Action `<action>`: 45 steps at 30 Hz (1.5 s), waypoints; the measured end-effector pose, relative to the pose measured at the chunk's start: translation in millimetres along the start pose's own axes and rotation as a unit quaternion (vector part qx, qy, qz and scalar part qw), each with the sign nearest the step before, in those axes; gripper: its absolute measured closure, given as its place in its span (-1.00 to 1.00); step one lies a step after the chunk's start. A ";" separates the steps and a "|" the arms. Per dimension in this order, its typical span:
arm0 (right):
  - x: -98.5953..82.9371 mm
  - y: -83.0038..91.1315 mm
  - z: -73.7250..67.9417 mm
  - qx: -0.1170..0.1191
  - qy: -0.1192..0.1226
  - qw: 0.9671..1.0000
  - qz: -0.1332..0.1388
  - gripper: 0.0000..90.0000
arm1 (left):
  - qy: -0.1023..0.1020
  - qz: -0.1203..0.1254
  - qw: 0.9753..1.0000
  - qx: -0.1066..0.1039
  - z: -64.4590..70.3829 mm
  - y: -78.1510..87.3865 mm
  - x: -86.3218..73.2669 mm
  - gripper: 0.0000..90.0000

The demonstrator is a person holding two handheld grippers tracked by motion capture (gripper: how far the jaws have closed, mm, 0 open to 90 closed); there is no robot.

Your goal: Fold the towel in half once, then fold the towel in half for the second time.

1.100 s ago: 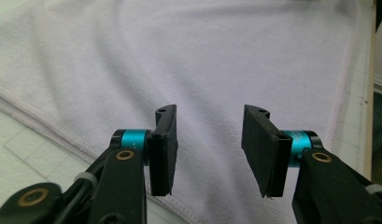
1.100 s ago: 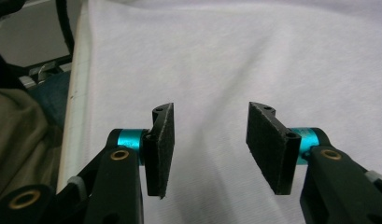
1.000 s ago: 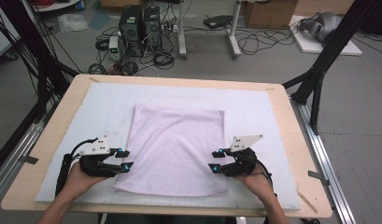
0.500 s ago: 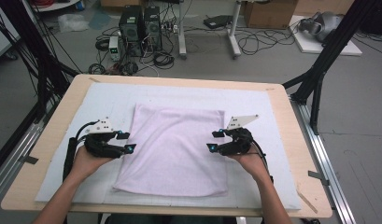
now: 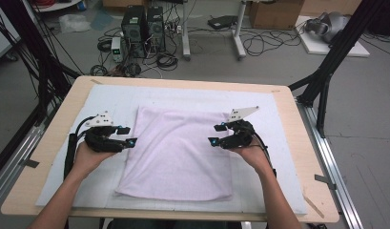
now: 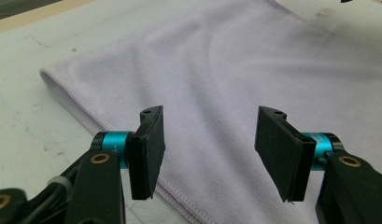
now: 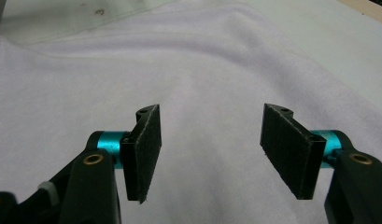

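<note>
Now both grippers hover with jaws spread: left gripper (image 5: pixel 128 136) at nine o'clock, right gripper (image 5: pixel 216 134) at three o'clock of the lilac towel (image 5: pixel 178 155), flat mid-desk (image 5: pixel 49 195). Best grip: bite each hemmed side edge evenly, both layers together.

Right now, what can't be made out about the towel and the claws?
- High view: whether either claw touches the towel; too small.
- High view: the towel's underside and layer count; its top hides them.
- Left claw view: its near hem is cut off by the bottom edge.
</note>
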State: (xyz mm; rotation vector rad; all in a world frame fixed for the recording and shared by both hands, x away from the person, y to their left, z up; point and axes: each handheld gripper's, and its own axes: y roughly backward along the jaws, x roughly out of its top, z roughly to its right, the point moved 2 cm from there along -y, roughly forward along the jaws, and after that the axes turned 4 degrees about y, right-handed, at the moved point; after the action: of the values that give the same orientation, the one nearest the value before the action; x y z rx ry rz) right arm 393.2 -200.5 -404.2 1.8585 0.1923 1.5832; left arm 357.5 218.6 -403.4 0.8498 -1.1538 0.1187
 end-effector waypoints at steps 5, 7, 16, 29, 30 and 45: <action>3.6 0.5 3.2 -0.002 0.002 1.000 -0.005 -0.16 | -0.002 -0.001 1.000 0.001 -0.6 -1.8 1.9 -0.05; 5.9 1.7 5.0 -0.005 0.004 1.000 -0.001 -0.15 | 0.000 0.004 1.000 0.002 -2.2 -2.0 2.5 -0.05; 18.7 6.4 28.5 -0.023 -0.003 1.000 -0.010 -0.16 | 0.015 0.002 1.000 0.017 -22.0 -5.3 18.4 -0.02; 37.6 15.2 77.2 -0.066 -0.027 0.997 -0.013 -0.14 | 0.011 -0.016 0.998 0.059 -61.9 -28.5 60.4 0.11; 35.0 14.9 80.9 -0.069 -0.033 0.997 -0.014 -0.14 | 0.016 -0.015 0.998 0.062 -66.4 -31.5 58.6 0.12; -21.3 -19.8 111.4 -0.088 -0.091 0.990 -0.059 -0.08 | 0.080 -0.049 0.992 0.086 -106.9 -81.0 24.9 0.31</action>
State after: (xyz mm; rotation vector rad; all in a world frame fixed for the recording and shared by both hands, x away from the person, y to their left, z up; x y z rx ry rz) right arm 496.3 -240.5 -436.3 1.8064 0.0762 1.2992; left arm 488.8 223.2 -440.1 1.0282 -0.9590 0.2042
